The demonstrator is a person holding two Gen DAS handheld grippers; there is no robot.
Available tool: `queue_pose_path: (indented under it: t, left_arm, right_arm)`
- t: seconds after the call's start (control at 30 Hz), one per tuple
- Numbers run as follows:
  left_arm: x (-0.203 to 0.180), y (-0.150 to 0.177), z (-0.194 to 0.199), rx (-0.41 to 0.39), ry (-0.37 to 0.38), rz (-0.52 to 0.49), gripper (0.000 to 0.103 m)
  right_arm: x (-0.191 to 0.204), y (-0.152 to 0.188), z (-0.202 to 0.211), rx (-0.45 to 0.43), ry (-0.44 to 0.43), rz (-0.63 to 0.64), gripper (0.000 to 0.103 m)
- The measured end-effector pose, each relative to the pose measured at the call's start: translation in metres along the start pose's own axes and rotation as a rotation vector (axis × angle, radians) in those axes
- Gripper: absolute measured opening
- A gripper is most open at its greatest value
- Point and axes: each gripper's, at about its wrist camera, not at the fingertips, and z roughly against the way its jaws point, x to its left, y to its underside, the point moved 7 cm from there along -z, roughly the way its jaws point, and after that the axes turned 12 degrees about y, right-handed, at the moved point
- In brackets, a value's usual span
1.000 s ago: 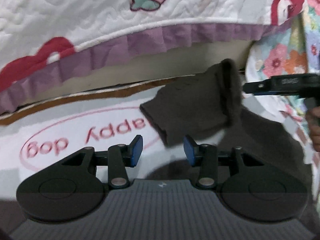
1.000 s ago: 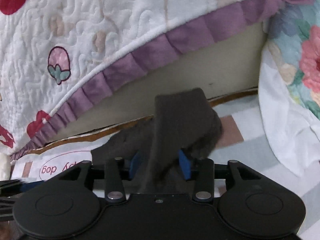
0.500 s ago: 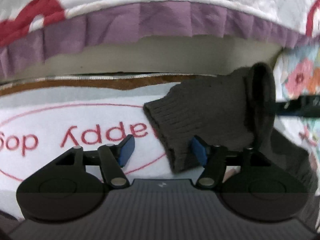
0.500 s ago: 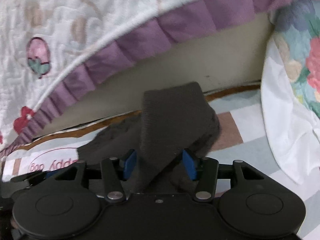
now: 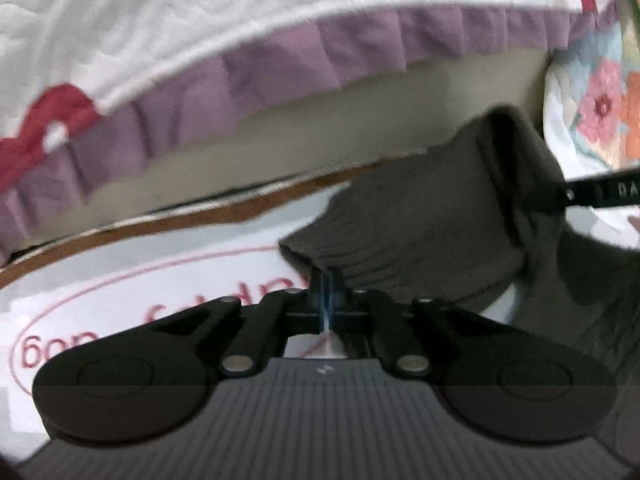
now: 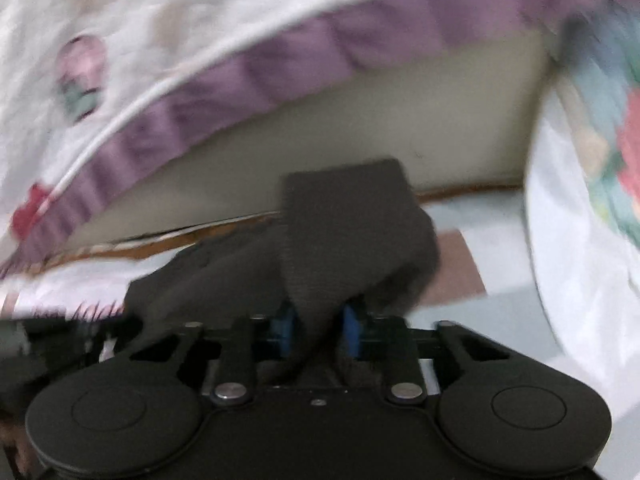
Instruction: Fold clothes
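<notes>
A dark grey knit garment (image 5: 420, 216) lies bunched on a printed sheet (image 5: 168, 280). In the left wrist view my left gripper (image 5: 325, 282) is shut, its blue pads pinching the garment's ribbed edge (image 5: 352, 258). The right gripper's black finger (image 5: 600, 194) reaches in from the right edge and holds a raised fold. In the right wrist view my right gripper (image 6: 318, 320) is shut on a band of the same garment (image 6: 344, 232), which stands up between its blue pads (image 6: 352, 334). The cloth under both grippers is hidden.
A white quilt with a purple ruffle (image 5: 320, 52) overhangs the far side, with a beige panel (image 5: 280, 144) below it. A floral cloth (image 5: 600, 100) bulges at the right, also seen in the right wrist view (image 6: 580, 220). The sheet carries a red "happy dog" oval.
My left gripper moved up to the ribbed edge and went from open to shut on it. The right gripper kept its hold on the fold; its view is now blurred by motion.
</notes>
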Motion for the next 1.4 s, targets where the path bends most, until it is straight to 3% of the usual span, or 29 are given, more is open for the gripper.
queue_pose_path:
  t: [0.17,0.23,0.33,0.37,0.4,0.47,0.57,0.73,0.9,1.0,1.07,1.1,1.13,1.27,1.33,1.4]
  left_arm:
    - [0.026,-0.028,0.06,-0.186,-0.108,-0.04,0.001]
    - [0.041,-0.039,0.092,-0.263,-0.152,-0.044,0.001]
    - [0.066,-0.043,0.15,-0.359,-0.219,-0.055,0.0]
    - [0.073,-0.039,0.169,-0.378,-0.246,-0.074,0.0]
    - [0.079,-0.035,0.187,-0.393,-0.274,-0.091,0.0]
    - [0.094,-0.019,0.218,-0.404,-0.333,-0.109,0.0]
    - [0.121,0.014,0.245,-0.376,-0.36,-0.042,0.0]
    - [0.155,0.077,0.246,-0.279,-0.349,0.133,0.0]
    - [0.143,0.116,0.246,-0.232,-0.33,0.145,0.0]
    - [0.14,0.128,0.25,-0.234,-0.299,0.193,0.0]
    - [0.137,0.132,0.253,-0.228,-0.292,0.185,0.0]
    - [0.135,0.133,0.254,-0.222,-0.297,0.169,0.0]
    - [0.136,0.134,0.255,-0.216,-0.307,0.154,0.0]
    - [0.142,0.139,0.256,-0.213,-0.304,0.173,0.0]
    - [0.146,0.145,0.254,-0.207,-0.313,0.196,0.0]
    - [0.151,0.15,0.251,-0.186,-0.335,0.214,0.0]
  right_arm:
    - [-0.012,0.002,0.007,-0.005,-0.03,-0.001,0.013]
    - [-0.02,0.004,0.01,0.003,-0.08,-0.039,0.013]
    - [-0.034,0.008,0.018,0.015,-0.156,-0.104,0.025]
    - [-0.041,0.008,0.019,0.026,-0.148,-0.108,0.042]
    - [-0.048,0.009,0.019,0.038,-0.133,-0.108,0.049]
    - [-0.065,0.009,0.017,0.072,-0.096,-0.101,0.049]
    - [-0.09,0.01,0.014,0.124,-0.04,-0.089,0.049]
    - [-0.091,0.03,0.014,0.224,-0.142,-0.229,0.049]
    - [-0.089,0.049,0.015,0.323,-0.236,-0.362,0.049]
    - [-0.083,0.051,0.017,0.346,-0.202,-0.342,0.05]
    - [-0.075,0.054,0.019,0.369,-0.255,-0.326,0.05]
    - [-0.071,0.056,0.02,0.381,-0.285,-0.318,0.044]
    - [-0.062,0.057,0.026,0.367,-0.334,-0.258,0.033]
    - [-0.012,0.073,0.074,0.253,-0.521,0.02,0.03]
    - [0.0,0.091,0.084,0.269,-0.506,0.117,0.03]
    - [0.003,0.113,0.084,0.307,-0.437,0.196,0.03]
